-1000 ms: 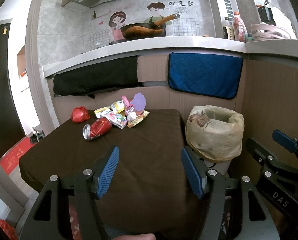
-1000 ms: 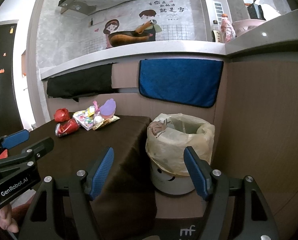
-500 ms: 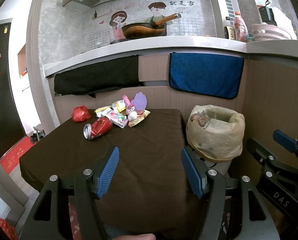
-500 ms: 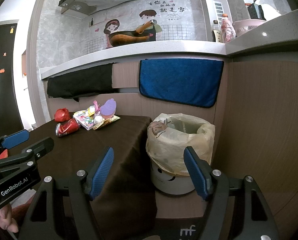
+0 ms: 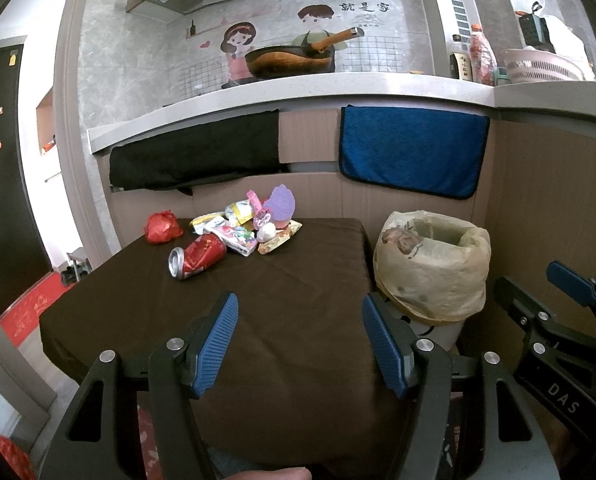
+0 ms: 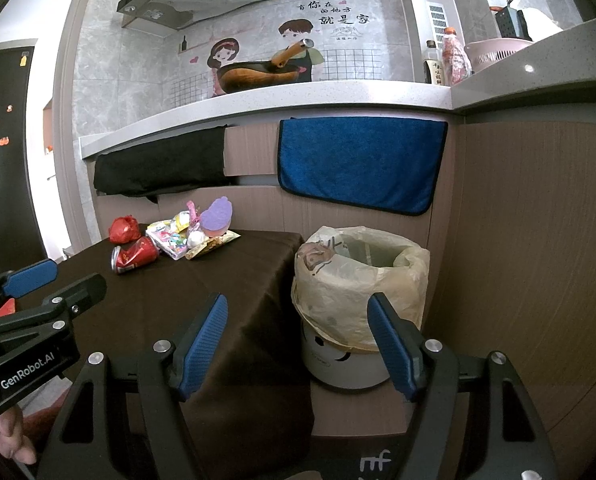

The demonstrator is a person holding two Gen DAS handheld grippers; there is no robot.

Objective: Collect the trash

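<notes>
Kitchen nook, brown table [image 5: 298,320], trash mid-frame, lined bin [image 5: 434,268] right. Both grippers, left [image 5: 298,344] and right [image 6: 298,344], gape empty. Can [image 5: 196,256] looks light, dented, slick: pinch across body; wrappers [image 5: 238,236] flimsy.

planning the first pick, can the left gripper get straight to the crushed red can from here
Probably yes. The left gripper is open and empty, and only bare brown tablecloth lies between it and the crushed red can.
</notes>
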